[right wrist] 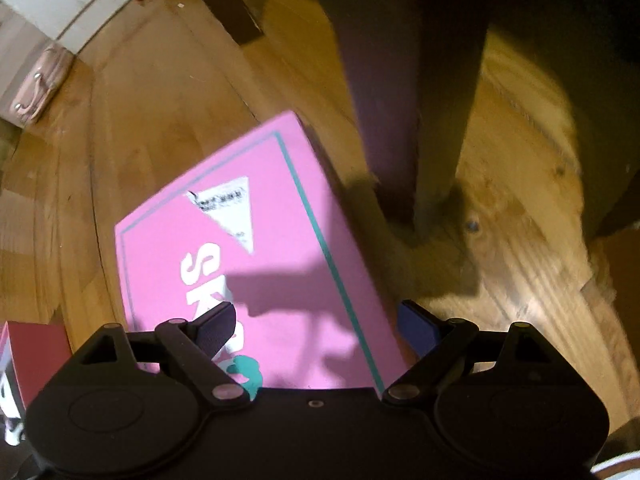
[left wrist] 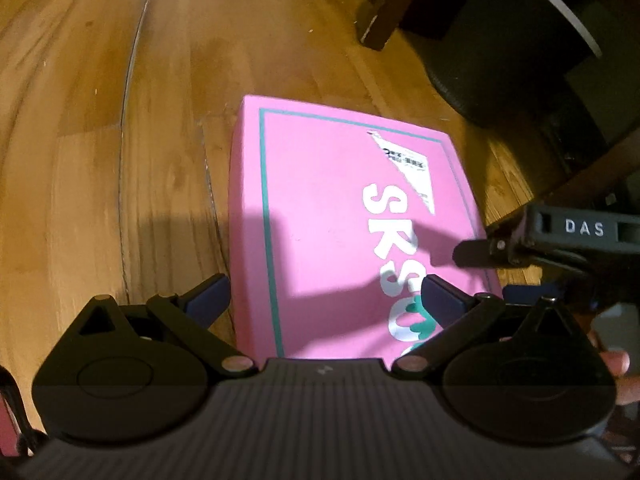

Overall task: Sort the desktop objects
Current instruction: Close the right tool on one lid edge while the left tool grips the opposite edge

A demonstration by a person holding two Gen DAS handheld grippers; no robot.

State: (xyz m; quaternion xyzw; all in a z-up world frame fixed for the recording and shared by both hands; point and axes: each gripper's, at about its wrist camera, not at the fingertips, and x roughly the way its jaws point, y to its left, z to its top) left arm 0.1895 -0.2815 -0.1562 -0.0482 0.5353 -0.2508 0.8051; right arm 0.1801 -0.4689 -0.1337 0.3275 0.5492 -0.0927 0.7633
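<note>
A flat pink box [left wrist: 320, 216] with a teal border, white lettering and a torn white label lies on the wooden floor [left wrist: 100, 160]. My left gripper [left wrist: 326, 300] is open above its near end, fingers spread over the box's left edge and its lettering. In the right wrist view the same pink box [right wrist: 260, 248] lies tilted. My right gripper [right wrist: 316, 324] is open over its near right part, one finger over the box, the other beyond the teal edge line. The right gripper also shows in the left wrist view [left wrist: 560, 240], at the box's right side.
A dark furniture leg [right wrist: 424, 120] stands just right of the box. Another dark leg [left wrist: 380, 12] and a dark round base [left wrist: 500, 60] are beyond it. A red and white box [right wrist: 28, 364] sits at the left. A pink bag [right wrist: 40, 88] leans against a white wall.
</note>
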